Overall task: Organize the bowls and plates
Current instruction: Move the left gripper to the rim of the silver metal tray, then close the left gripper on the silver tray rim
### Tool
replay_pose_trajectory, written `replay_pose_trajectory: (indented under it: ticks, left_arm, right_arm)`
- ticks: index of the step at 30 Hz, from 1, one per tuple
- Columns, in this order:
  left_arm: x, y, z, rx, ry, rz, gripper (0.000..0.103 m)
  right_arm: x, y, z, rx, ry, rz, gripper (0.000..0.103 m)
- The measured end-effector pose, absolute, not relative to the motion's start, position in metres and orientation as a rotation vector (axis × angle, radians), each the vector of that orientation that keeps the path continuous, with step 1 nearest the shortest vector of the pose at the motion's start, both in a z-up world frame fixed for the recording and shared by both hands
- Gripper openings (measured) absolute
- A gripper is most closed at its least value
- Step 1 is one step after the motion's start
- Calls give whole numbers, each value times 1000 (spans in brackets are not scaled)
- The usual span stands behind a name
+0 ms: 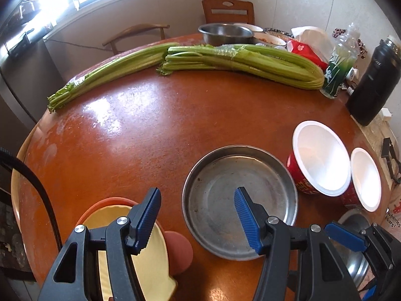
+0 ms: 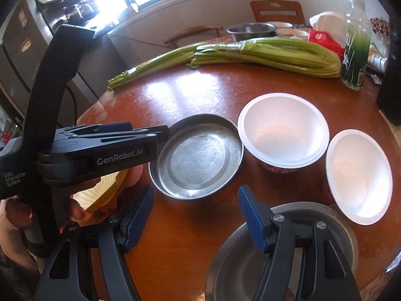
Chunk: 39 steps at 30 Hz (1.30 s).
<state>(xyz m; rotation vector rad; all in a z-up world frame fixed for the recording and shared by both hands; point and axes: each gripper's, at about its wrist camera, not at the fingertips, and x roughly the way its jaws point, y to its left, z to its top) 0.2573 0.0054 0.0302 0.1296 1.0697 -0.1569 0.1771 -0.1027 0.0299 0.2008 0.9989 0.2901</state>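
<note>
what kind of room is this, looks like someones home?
Most likely a home kitchen or dining corner: a round wooden dining table with wooden chairs behind it, celery bunches lying on it, and a steel refrigerator by the window.

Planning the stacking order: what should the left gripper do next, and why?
Probably ease the open left gripper forward onto the near rim of the steel plate; its fingers already straddle that rim and hold nothing.

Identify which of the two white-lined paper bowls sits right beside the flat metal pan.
The larger-looking paper bowl, standing upright next to the metal pan. The other paper bowl lies farther right, tipped toward the camera.
</note>
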Motion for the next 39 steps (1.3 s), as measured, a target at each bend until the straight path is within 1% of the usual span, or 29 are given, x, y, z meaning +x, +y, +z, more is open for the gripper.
replay_pose_trajectory:
  ticks: [7,20,25,27,29,32,33,39]
  left_arm:
    - [279,5,9,129,1122,-183,60]
    - [291,-1,-6,144,1150,-212,60]
    - [293,-5,-12,147,1166,-232,54]
    - [293,-8,-14,163,1169,-228,53]
    - [293,-8,-15,171,1168,-227,52]
    - [293,-7,-15,170,1165,-223,50]
    - [293,-6,-15,169,1162,-221,49]
    - [290,-6,-10,170,1147,-217,48]
  right_arm:
    - [198,-98,17,180,1067,236,71]
    - [225,-91,-2,158,1156,201,71]
    - [234,-87,-9,117,1163,199,71]
    - [234,-87,-10,112,1153,203,63]
    - [236,-86,-12,95,1154,205,59]
    - [238,-87,-14,90,1146,209,58]
    - [238,-89,-15,98,1148,210,56]
    - [235,-96,-13,142,1143,224,55]
